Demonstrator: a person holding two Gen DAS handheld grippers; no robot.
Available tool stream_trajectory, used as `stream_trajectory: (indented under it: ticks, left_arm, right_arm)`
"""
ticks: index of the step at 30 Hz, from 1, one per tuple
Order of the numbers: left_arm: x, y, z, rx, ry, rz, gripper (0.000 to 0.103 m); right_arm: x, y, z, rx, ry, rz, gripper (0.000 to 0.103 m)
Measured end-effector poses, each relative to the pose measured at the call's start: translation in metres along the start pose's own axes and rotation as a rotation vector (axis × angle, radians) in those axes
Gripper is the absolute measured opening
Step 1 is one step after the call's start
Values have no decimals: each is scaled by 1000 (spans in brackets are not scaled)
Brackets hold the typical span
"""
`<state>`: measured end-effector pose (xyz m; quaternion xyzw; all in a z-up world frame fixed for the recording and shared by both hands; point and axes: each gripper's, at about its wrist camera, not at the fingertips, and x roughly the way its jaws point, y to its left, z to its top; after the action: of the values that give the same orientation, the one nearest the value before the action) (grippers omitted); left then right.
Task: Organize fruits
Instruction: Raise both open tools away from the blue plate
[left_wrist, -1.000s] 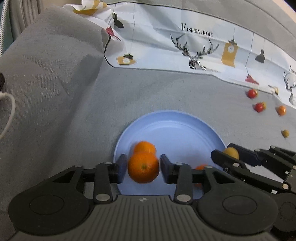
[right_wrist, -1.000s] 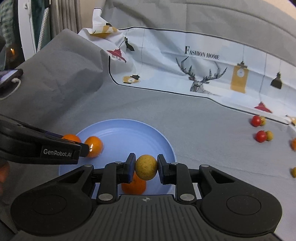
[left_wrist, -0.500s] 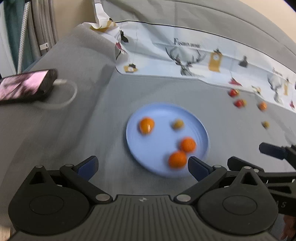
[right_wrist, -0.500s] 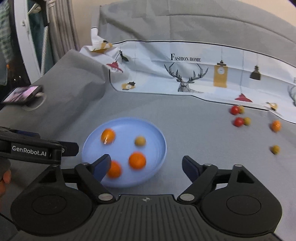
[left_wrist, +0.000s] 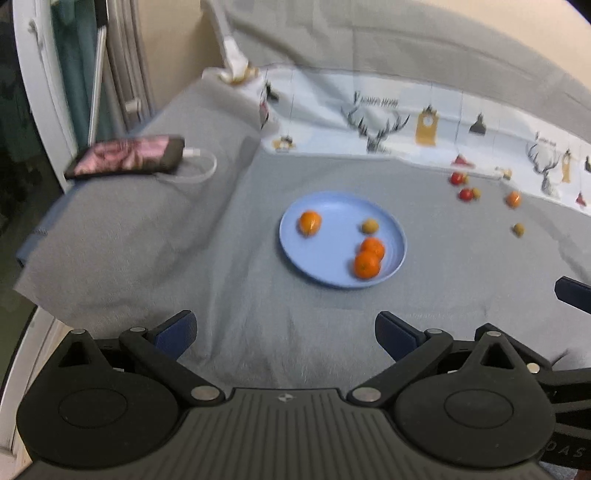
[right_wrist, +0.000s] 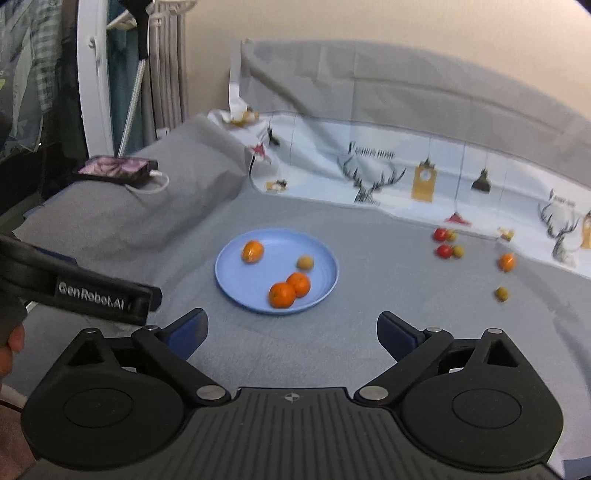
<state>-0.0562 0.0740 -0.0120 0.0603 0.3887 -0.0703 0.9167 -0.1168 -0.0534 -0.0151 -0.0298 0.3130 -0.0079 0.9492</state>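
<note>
From the left wrist view we judge the task partly done: the blue plate (left_wrist: 295, 236) holds three oranges (left_wrist: 366, 264) and a yellowish fruit (left_wrist: 369, 226), while small fruits (left_wrist: 466, 194) lie far right on the grey cloth (left_wrist: 258, 295); our left gripper (left_wrist: 284, 334) gapes wide, empty. From the right wrist view, the plate (right_wrist: 229, 273) sits centre and our right gripper (right_wrist: 291, 334) is likewise spread wide, touching nothing.

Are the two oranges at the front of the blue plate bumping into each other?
Touching. In the right wrist view the front orange overlaps the orange behind it with no blue plate showing between them.

Blue plate (right_wrist: 321, 295), orange mandarins (right_wrist: 282, 294)
</note>
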Motion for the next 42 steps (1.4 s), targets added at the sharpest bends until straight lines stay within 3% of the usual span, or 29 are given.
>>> stream_trajectory:
  ticks: [7,14,20,29,36,42]
  left_arm:
    - [-32,-19,-2,64,-89,-11,103]
    - [-52,-17,-9,44,-129,-2,103]
    - [-50,-20,-9,63,-113,-7,103]
    - [-39,-19,-8,79,-91,22,103]
    - [-16,-29,-3,124,-38,25,103]
    - [17,-46,15,146,22,16,103]
  right_arm:
    - [-29,2,-1,-16,-68,-38,99]
    - [-47,7,-2,-32,-110,-29,100]
    - [-55,14,-10,-62,-129,-30,101]
    - [-39,8,-8,-5,-92,-21,101]
    - [-22,-1,-12,26,-49,-15,101]
    - [4,-27,-16,84,-11,-60,102]
